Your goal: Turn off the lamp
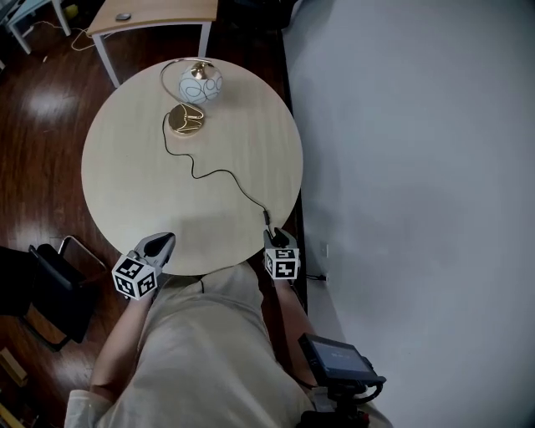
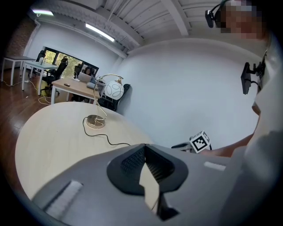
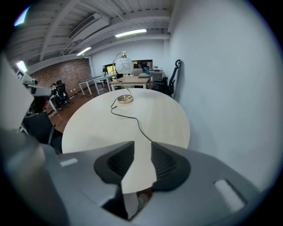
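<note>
Dark wood floor point(image 1: 42, 109) lies on one side of a round, light wood bench point(image 1: 125, 184), and a plain white wall point(image 1: 418, 125) stands on the other side. On the far part of the bench stands the lamp point(image 1: 194, 96). It has a round white ball shade point(image 1: 201, 84) with swirly lines, a thin gold hoop, and a flat gold foot point(image 1: 185, 119). A thin black cord point(image 1: 221, 173) runs from the foot in wiggles across the bench to the near edge, on the wall side. The cord gets a bit thicker at that end. That thick end lies just in front of the right tongs point(image 1: 273, 240). The right tongs have their two black pads apart, and only the bench top shows in the gap. The left tongs point(image 2: 144, 148) are at the near edge on the floor side, well apart from the lamp. Their tips are together and they hold nothing. Beyond the round bench is a small square bench point(image 1: 155, 12) with white legs. A black chair point(image 1: 50, 288) stands on the floor by the person's left side.
</note>
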A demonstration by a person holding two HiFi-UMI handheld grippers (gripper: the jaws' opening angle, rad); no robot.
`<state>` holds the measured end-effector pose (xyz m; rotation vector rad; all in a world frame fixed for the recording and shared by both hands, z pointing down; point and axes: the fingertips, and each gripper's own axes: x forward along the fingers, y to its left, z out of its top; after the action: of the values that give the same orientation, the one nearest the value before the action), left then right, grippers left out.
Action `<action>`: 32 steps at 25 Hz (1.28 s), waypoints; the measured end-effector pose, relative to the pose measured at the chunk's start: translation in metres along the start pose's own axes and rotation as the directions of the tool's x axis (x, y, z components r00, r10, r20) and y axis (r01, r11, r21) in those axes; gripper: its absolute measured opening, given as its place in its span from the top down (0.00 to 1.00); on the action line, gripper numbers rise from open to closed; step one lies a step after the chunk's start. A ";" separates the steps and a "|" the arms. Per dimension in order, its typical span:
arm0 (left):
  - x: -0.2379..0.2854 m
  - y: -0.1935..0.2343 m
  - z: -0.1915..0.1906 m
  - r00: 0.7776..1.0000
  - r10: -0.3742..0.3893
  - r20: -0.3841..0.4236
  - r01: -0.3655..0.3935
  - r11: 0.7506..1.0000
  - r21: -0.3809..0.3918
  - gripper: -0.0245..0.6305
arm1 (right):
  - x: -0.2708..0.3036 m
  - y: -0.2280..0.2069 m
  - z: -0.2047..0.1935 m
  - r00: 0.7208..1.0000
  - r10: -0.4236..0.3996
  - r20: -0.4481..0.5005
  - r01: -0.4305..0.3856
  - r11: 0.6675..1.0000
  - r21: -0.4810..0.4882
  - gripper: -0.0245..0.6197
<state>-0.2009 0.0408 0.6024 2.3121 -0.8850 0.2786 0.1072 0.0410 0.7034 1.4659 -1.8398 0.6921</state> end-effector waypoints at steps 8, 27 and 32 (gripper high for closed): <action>-0.003 -0.020 0.005 0.998 0.042 0.038 -0.044 0.998 0.036 0.96 | -0.016 0.006 0.002 0.997 0.066 0.034 -0.065 0.997 -0.047 0.80; -0.046 -0.190 -0.092 0.989 0.136 0.065 -0.137 0.991 0.011 0.96 | -0.163 -0.005 -0.049 0.949 0.235 0.210 -0.213 0.969 -0.121 0.83; -0.061 -0.217 -0.129 0.983 0.170 0.065 -0.169 0.985 -0.023 0.96 | -0.206 0.002 -0.073 0.909 0.319 0.267 -0.289 0.946 -0.145 0.84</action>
<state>-0.0999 0.2784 0.5715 2.2442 -1.1161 0.2659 0.1468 0.2232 0.5893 1.2767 -2.3277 0.5378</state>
